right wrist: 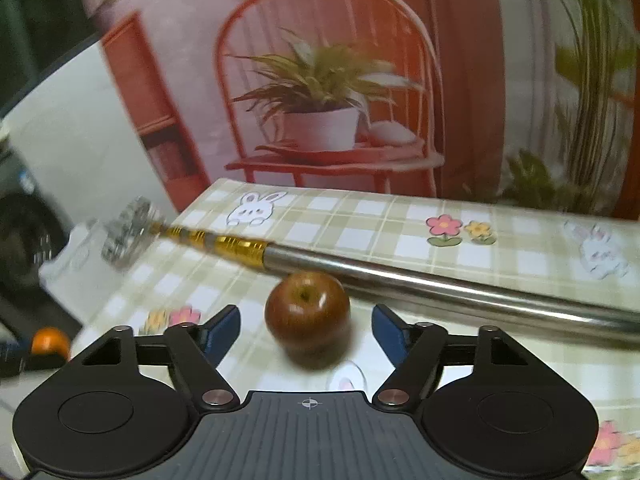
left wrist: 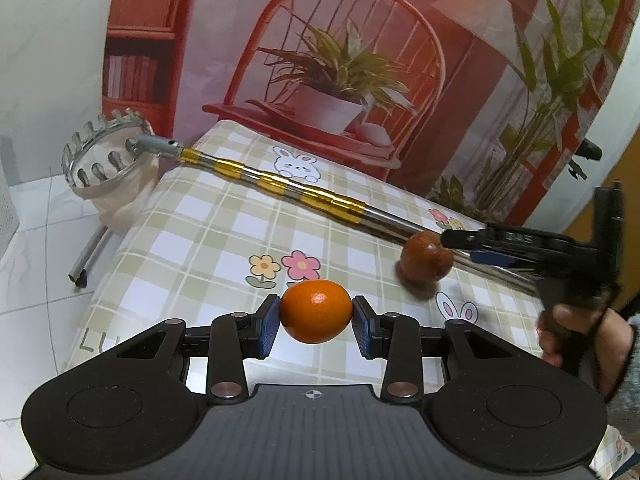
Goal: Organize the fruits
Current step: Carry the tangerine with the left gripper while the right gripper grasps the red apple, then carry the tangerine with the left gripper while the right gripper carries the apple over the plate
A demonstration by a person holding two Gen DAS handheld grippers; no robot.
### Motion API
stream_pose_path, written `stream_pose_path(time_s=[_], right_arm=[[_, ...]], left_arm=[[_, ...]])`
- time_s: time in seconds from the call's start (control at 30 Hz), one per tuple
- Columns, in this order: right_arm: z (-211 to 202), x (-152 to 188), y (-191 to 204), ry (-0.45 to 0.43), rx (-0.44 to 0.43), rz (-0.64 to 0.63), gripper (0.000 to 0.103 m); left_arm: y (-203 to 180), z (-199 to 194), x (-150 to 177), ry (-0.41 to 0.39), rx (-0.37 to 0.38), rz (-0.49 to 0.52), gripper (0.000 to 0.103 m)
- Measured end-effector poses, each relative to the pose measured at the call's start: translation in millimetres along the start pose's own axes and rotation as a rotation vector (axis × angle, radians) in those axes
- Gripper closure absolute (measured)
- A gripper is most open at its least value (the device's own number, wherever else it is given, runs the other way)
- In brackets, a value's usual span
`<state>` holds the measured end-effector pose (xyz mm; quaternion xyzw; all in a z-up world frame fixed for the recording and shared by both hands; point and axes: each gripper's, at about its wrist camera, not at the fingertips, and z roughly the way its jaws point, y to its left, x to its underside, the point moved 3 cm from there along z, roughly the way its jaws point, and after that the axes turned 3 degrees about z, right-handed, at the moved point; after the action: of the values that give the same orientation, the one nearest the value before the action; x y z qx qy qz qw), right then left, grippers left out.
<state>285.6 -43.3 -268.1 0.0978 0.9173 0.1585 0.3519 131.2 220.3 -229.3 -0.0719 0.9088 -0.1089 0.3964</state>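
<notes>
My left gripper [left wrist: 316, 316] is shut on an orange [left wrist: 316, 311] and holds it just above the checked tablecloth [left wrist: 208, 240]. The orange also shows at the far left of the right wrist view [right wrist: 49, 342]. A dark red apple [right wrist: 307, 314] stands on the cloth between the open fingers of my right gripper [right wrist: 306, 330], touching neither pad. In the left wrist view the apple [left wrist: 426, 258] lies at the right with the right gripper [left wrist: 472, 246] beside it.
A telescopic fruit picker pole [left wrist: 280, 184] with gold bands lies across the table just behind the apple; its toothed metal head and cloth bag [left wrist: 106, 160] hang past the table's far left edge. A printed backdrop [left wrist: 340, 60] stands behind the table.
</notes>
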Motion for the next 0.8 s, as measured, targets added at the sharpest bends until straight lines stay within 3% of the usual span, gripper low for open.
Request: stream_pose_path(time_s=[0.1,0.3,0.47,0.63,0.8], right_arm=[[26,-4,-8,0.034,0.025,0.068,0.028],[61,1,-6,0.099,0.061,0.07,0.03],[75,3,6,0.132,0.086,0.02,0.039],[71,5,9,0.137,0.091,-0.004,0.041],[36,6,5,0.104,0.023,-0.013,0.041]], left_arm=[[4,1,2,0.0,-0.004,-0.015,0.062],[7,5,4,0.007,-0.004,-0.031,0.062],[5,8,6,0.016,-0.002,-0.029,0.062],[-4,7,8,0.022,0.016,-0.011,0.062],[-27,3,9,0.026,0.06,0.027,0.062]])
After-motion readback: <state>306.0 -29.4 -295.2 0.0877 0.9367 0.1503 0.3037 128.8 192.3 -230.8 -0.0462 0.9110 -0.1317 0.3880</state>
